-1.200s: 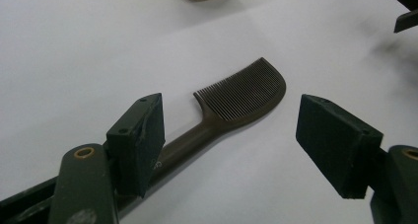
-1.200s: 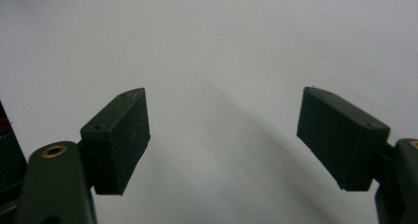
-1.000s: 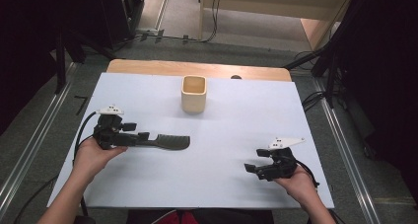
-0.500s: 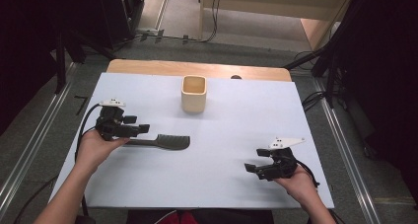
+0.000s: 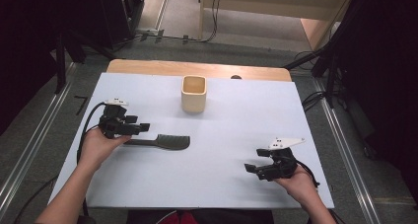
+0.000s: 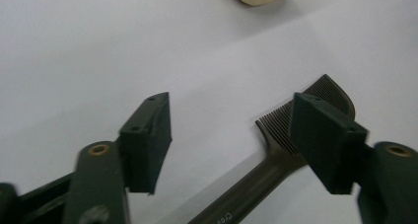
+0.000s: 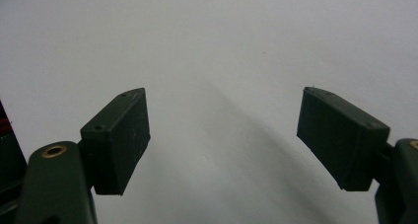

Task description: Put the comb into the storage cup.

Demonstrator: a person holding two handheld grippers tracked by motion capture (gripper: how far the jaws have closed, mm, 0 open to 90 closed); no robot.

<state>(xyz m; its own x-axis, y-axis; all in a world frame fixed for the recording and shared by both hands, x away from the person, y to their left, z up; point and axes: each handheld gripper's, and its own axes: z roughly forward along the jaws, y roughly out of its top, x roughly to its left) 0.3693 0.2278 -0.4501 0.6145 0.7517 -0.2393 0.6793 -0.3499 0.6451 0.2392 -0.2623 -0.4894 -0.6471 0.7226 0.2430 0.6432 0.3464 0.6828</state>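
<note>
1. Nearest the person, the right claw [image 5: 257,168] rests low at the near right of the white surface [image 5: 236,130], its jaws spread with nothing between them; in the right gripper view they frame bare sheet.
2. Over the last second the left claw [image 5: 140,128] has drawn back and toward the far side, off the comb's handle, with the left hand [image 5: 98,144] turning; the comb itself has not shifted.
3. Its jaws stand spread: in the left gripper view [image 6: 229,145] one black pad hangs over the teeth and the other over bare surface, neither closing on anything.
4. That reads as re-aiming for a pickup, not a grasp yet made.
5. The dark comb [image 5: 162,142] lies flat at mid-left of the surface, long axis running left to right, handle toward the left claw, toothed head [image 6: 305,113] pointing right toward the centre.
6. Farther off, the cream square cup [image 5: 193,93] stands upright, well apart from the comb.
</note>
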